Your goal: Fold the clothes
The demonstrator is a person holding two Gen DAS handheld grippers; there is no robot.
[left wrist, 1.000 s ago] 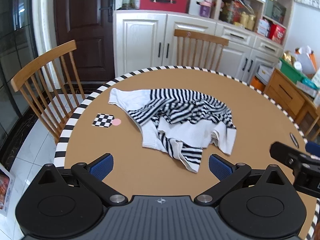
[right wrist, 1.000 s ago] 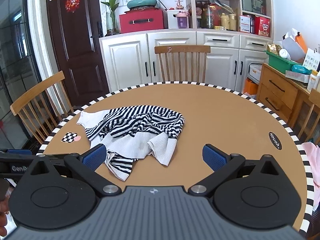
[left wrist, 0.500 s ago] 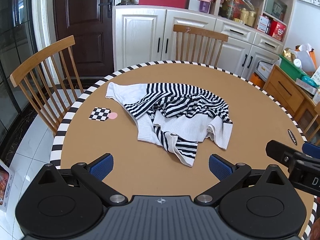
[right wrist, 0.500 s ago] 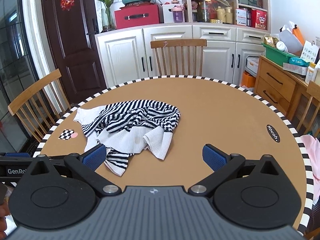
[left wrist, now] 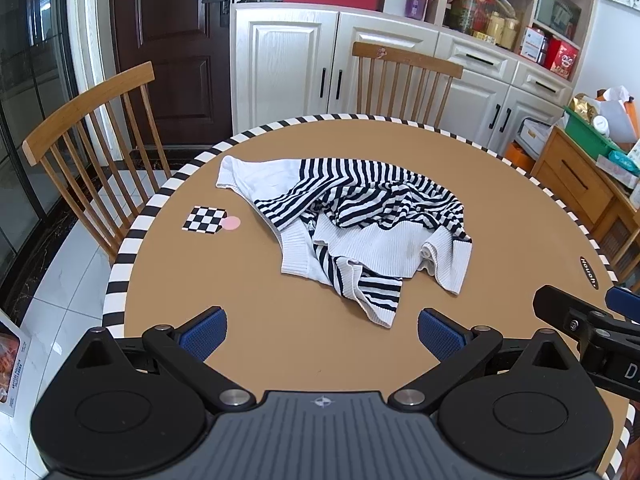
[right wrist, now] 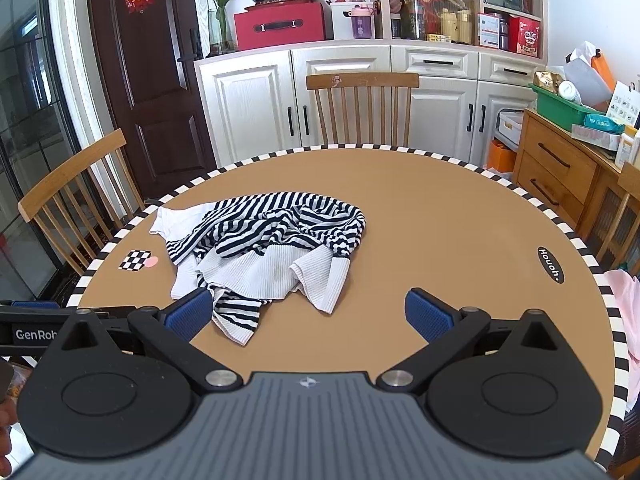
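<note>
A crumpled black-and-white striped sweater with white ribbed hems [left wrist: 360,228] lies on the round brown table [left wrist: 280,340], left of its middle. It also shows in the right wrist view [right wrist: 268,248]. My left gripper [left wrist: 322,332] is open and empty, above the table's near edge, short of the sweater's lowest hem. My right gripper [right wrist: 306,316] is open and empty; its left pad [right wrist: 188,314] overlaps the sweater's near hem in view. The right gripper also shows at the right edge of the left wrist view [left wrist: 588,328].
A checkered marker with a pink dot [left wrist: 210,220] lies left of the sweater. Wooden chairs stand at the left [left wrist: 92,152] and far side [left wrist: 404,76]. White cabinets [left wrist: 304,64] and a wooden drawer unit [right wrist: 560,176] stand behind. The table has a striped rim [right wrist: 520,196].
Both grippers have risen and drawn back a little, so the table and sweater sit lower and farther in view. The sweater has not moved. Both stay open.
</note>
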